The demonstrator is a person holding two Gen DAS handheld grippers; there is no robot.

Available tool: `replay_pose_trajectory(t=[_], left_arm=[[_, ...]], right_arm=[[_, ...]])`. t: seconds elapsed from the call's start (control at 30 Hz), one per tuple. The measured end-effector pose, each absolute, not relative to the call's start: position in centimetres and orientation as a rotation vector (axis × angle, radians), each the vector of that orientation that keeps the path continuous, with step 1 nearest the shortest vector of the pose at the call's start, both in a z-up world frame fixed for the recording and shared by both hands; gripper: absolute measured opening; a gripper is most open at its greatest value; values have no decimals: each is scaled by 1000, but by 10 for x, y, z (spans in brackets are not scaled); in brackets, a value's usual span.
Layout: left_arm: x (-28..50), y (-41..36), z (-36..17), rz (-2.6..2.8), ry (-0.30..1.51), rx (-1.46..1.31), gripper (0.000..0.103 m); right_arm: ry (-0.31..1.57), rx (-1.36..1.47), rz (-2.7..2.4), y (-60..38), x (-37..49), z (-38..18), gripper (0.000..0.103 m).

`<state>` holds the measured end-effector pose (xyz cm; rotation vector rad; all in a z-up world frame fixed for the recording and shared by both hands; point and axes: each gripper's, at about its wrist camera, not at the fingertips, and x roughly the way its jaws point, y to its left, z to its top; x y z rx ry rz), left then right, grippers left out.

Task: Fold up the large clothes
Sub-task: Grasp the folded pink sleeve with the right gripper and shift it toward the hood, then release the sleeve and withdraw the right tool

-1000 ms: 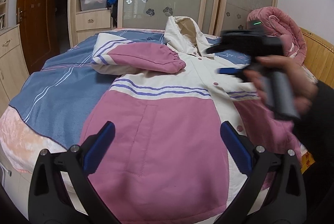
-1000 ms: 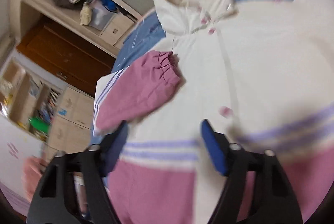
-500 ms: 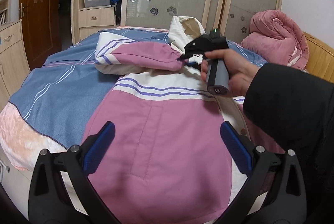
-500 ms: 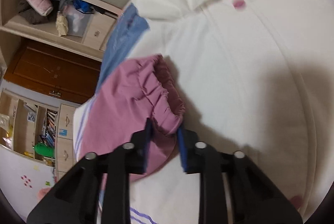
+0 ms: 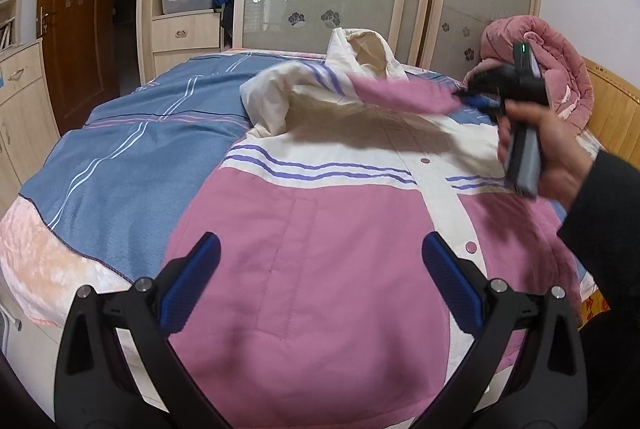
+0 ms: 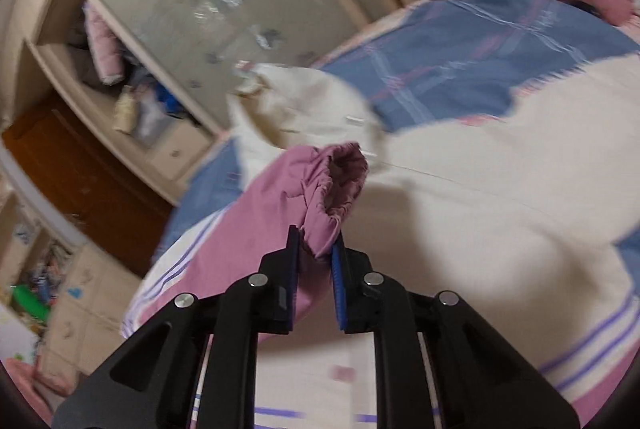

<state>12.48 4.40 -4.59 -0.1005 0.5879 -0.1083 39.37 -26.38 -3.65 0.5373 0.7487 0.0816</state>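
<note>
Your right gripper (image 6: 316,249) pinches the pink elastic sleeve cuff (image 6: 340,185); left gripper (image 5: 320,277) hovers spread, empty. Pink-and-white padded jacket (image 5: 320,249) lies on the bed (hood at 12 o'clock). Carry the cuff toward 3 o'clock, lay it flat.

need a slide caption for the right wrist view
Right tongs clamp the pink sleeve cuff of the pink-and-white jacket, lifted above the blue bedspread.

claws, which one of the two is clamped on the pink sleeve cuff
The right claw: its blue pads pinch the pink elastic sleeve cuff. The left claw gapes wide, empty.
</note>
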Motion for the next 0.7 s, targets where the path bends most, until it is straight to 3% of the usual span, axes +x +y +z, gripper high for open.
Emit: replay_pose_trajectory(t=[0.03,0.1,0.13,0.17,0.33,0.43,0.5,0.7], left_arm=[[125,42,-46,-108,590,-95,101],[127,39,-47,-113,597,-84,101],[127,37,-47,-113,598,-82,101],[128,36,-47,-115,598,-81,101],[129,33,-49,-108,599,-60,101],[129,33,-48,-100,595,-71,101],[127,31,-48,-101,586,-73,101],[122,22,-49,-107,573,-11,101]], right_arm=[[779,521,71,-268,393,-50,23],[811,482,60,-276,384,-66,48],[814,476,52,-276,380,-67,75],[804,490,39,-279,370,-65,86],[745,542,96,-287,309,-15,88],[671,446,127,-280,255,28,101],[608,329,105,-275,215,44,102],[467,86,-19,-279,102,27,102]])
